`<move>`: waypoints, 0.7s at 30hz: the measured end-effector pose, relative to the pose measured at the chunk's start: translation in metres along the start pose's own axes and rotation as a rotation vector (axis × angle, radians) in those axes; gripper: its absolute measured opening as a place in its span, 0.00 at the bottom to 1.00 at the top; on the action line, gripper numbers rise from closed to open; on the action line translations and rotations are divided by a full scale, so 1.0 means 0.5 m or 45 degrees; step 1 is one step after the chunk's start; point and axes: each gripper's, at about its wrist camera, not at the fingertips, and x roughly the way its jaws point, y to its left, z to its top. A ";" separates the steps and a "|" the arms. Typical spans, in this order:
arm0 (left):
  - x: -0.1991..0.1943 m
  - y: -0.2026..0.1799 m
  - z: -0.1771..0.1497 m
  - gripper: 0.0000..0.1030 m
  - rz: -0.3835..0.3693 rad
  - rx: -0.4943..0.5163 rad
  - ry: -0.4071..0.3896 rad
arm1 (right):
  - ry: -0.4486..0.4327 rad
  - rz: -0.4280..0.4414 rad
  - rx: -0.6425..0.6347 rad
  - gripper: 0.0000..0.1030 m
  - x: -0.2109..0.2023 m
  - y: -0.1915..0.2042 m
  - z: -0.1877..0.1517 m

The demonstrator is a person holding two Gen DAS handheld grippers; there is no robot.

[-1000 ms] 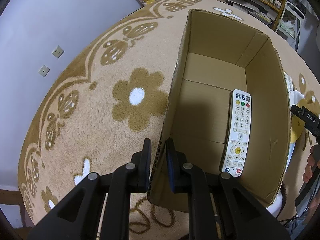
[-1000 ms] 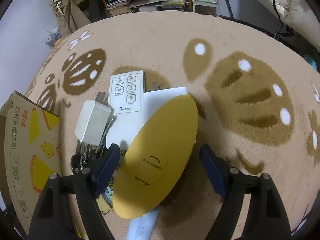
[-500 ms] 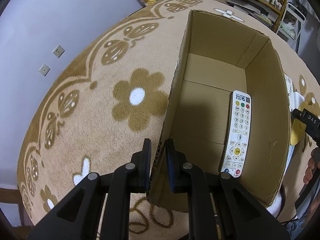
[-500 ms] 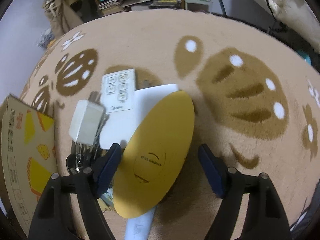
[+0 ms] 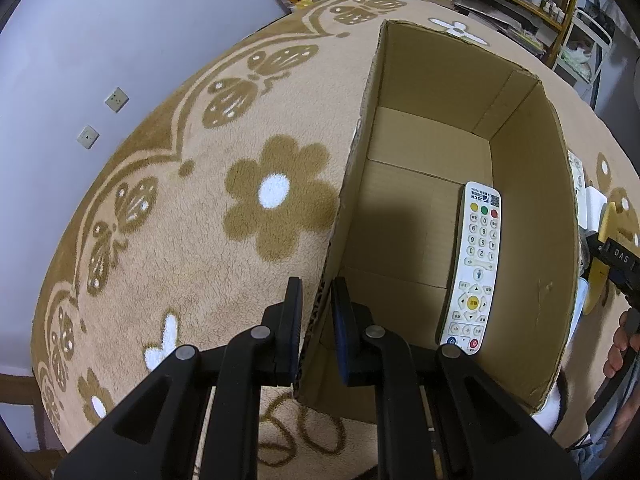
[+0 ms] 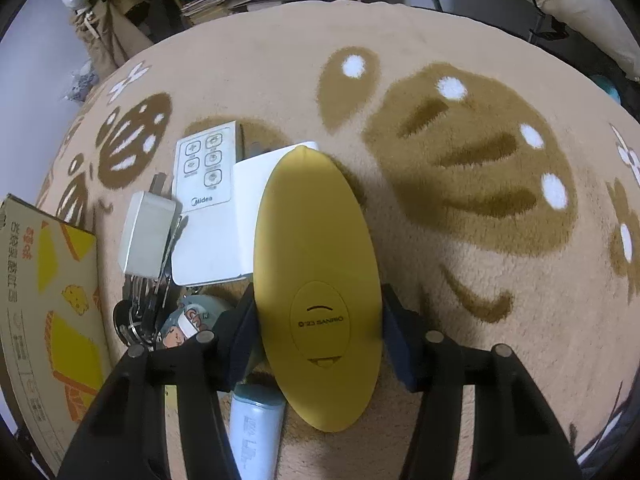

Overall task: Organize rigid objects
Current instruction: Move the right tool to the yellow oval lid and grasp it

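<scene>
Left gripper (image 5: 316, 320): jaws pinch the left wall of the cardboard box (image 5: 532, 240), unchanged over the last second; this steadies the box on the carpet (image 5: 200, 240). A white remote (image 5: 476, 268) already lies inside, along the right wall.

Right of the box, a heap: white charger (image 6: 146, 236), Midea remote (image 6: 206, 168), white flat case (image 6: 224, 224).

Right gripper (image 6: 318, 332): jaws have just been closing around the yellow oval object (image 6: 316, 280), which lies atop the heap; both pads now meet its edges. Judgement: grasp near complete; lifting it into the box is next.
</scene>
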 end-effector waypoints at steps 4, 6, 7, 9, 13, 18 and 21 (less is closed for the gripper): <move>0.001 -0.003 0.000 0.13 0.009 0.008 -0.002 | 0.003 0.037 -0.008 0.59 -0.007 -0.019 -0.008; 0.001 -0.003 0.000 0.13 0.003 0.001 0.000 | 0.007 0.045 -0.004 0.59 -0.009 -0.022 -0.006; 0.001 -0.003 -0.001 0.13 0.000 -0.002 0.001 | 0.007 0.048 -0.007 0.59 -0.010 -0.023 -0.005; 0.000 -0.003 -0.001 0.13 -0.003 -0.002 0.002 | 0.003 0.045 -0.012 0.59 -0.016 -0.028 -0.006; -0.001 -0.003 0.000 0.13 -0.003 -0.001 0.001 | -0.033 0.008 -0.038 0.59 -0.029 -0.024 -0.002; -0.001 -0.003 0.000 0.13 0.000 0.001 0.002 | -0.064 0.021 -0.052 0.59 -0.054 -0.016 0.008; 0.000 0.000 0.000 0.13 -0.005 -0.012 0.015 | -0.082 0.081 -0.055 0.59 -0.072 -0.007 0.017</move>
